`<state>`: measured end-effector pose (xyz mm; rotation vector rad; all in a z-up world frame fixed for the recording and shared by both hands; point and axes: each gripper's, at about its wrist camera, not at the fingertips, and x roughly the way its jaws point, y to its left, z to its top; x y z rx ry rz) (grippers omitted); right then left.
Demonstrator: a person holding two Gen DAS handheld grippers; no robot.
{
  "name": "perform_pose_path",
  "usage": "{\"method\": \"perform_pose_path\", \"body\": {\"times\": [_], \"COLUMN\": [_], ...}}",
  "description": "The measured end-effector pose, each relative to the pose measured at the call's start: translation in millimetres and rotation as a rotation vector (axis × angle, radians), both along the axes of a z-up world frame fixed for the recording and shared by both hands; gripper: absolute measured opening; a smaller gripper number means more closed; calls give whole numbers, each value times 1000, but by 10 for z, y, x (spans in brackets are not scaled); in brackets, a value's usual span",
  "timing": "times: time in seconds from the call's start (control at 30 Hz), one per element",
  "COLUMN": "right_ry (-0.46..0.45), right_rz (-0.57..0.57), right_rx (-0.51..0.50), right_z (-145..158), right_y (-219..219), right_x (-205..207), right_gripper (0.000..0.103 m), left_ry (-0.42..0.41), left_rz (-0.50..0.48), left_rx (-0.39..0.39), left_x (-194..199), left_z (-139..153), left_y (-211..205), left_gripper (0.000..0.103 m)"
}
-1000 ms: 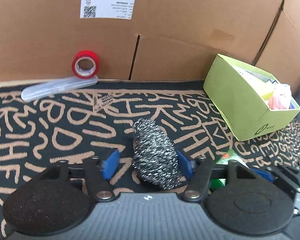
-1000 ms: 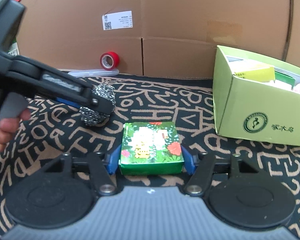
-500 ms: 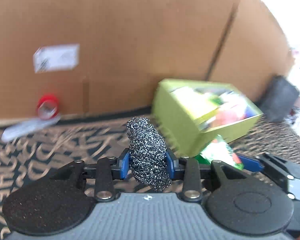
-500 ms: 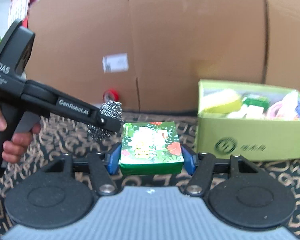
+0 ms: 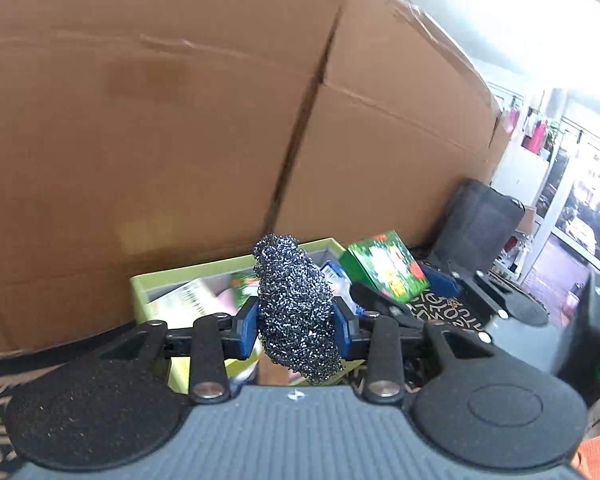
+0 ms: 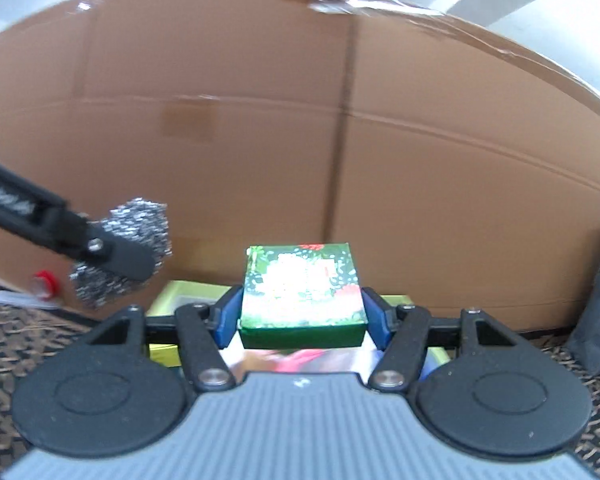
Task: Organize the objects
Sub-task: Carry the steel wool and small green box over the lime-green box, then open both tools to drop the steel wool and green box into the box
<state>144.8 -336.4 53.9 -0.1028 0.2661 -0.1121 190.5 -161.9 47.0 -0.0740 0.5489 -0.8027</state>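
Steel-wool scrubber (image 5: pixel 296 308) sits upright between the blue pads of the left gripper (image 5: pixel 296 322), both pads pressed into its sides, fingers partly closed around it, bulk of the ball sticking above and below the pads. Right gripper (image 6: pixel 302 312) is clamped on a green flowered box (image 6: pixel 302 286), held level, pads on its left and right faces, fingers about half open to fit the box width.

Left wrist view only: inside of the lime-green bin (image 5: pixel 156 284) shows, with packets and cartons in it; scrubber hangs in front of and over its near wall. Same view catches the green flowered box from the side, over the bin's right end, plus a dark bag (image 5: pixel 480 220) against the cardboard wall (image 5: pixel 180 140) and a bright doorway far right.

Right wrist view only: red tape roll (image 6: pixel 44 280) and a clear plastic case (image 6: pixel 16 300) far left at the foot of the cardboard, well apart from the bin. Bin's rim peeks out just below and behind the box; contents under it are blurred. Left gripper comes in from the left edge with the scrubber, beside and slightly higher than the box, not touching it.

Clearance: cardboard wall runs close behind the bin; dark bag closes off the right. Patterned cloth surface (image 6: pixel 28 352) lies open left of the bin. Both views are motion-blurred.
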Motion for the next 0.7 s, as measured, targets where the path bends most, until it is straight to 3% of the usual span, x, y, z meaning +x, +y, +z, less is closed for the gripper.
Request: {"method": "perform_pose_path", "body": {"times": [0.13, 0.33, 0.37, 0.4, 0.43, 0.47, 0.53, 0.6, 0.7], "right_ry": [27, 40, 48, 60, 77, 91, 91, 83, 59], "right_rz": [-59, -48, -45, -37, -23, -21, -43, -48, -62], "right_rx": [-11, -8, -13, -21, -30, -41, -64, -68, -66], "right_z": [-47, -182, -214, -259, -305, -353, -424, -466, -501], "right_y": [-320, -572, -582, -591, -599, -602, -607, -621, -624], "right_x": [330, 707, 762, 819, 863, 888, 848, 761, 632], "right_gripper": [61, 62, 62, 66, 72, 84, 88, 97, 101], "left_ry": [1, 0, -7, -20, -39, -59, -78, -50, -31], "left_rz": [-3, -3, 6, 12, 33, 59, 85, 82, 86], "left_rx": [36, 53, 57, 56, 62, 67, 56, 51, 52], "left_x": [205, 333, 343, 340, 323, 320, 274, 258, 232], "left_z": [-131, -283, -307, -330, -355, -385, -426, -460, -480], "left_y": [-273, -419, -423, -413, -390, -355, -272, -210, -145], "left_gripper": [40, 43, 48, 60, 69, 86, 90, 90, 90]}}
